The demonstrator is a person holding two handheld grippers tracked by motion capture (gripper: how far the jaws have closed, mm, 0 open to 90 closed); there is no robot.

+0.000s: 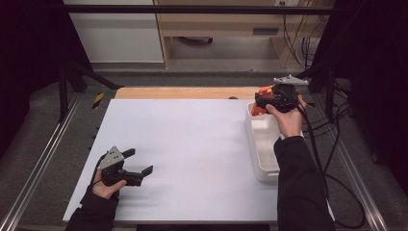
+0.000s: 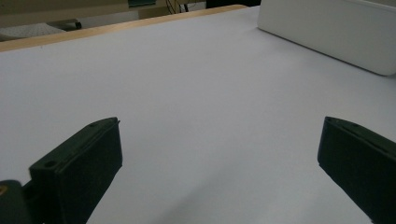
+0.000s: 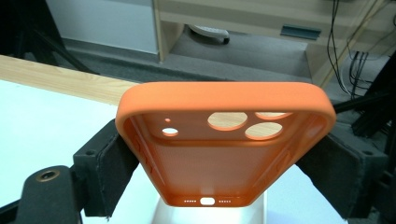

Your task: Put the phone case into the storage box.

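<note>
White worktop runs out ahead of me, with a white bin along its right edge and shelving behind. My right tool is clamped across the long sides of the orange phone case, held above the bin's far end; it looks light, rubbery and bendy, so I'd grip the side walls, not the thin back. My left tool rests wide and empty near the worktop's front-left.

no readable text, labels or numbers anywhere
</note>
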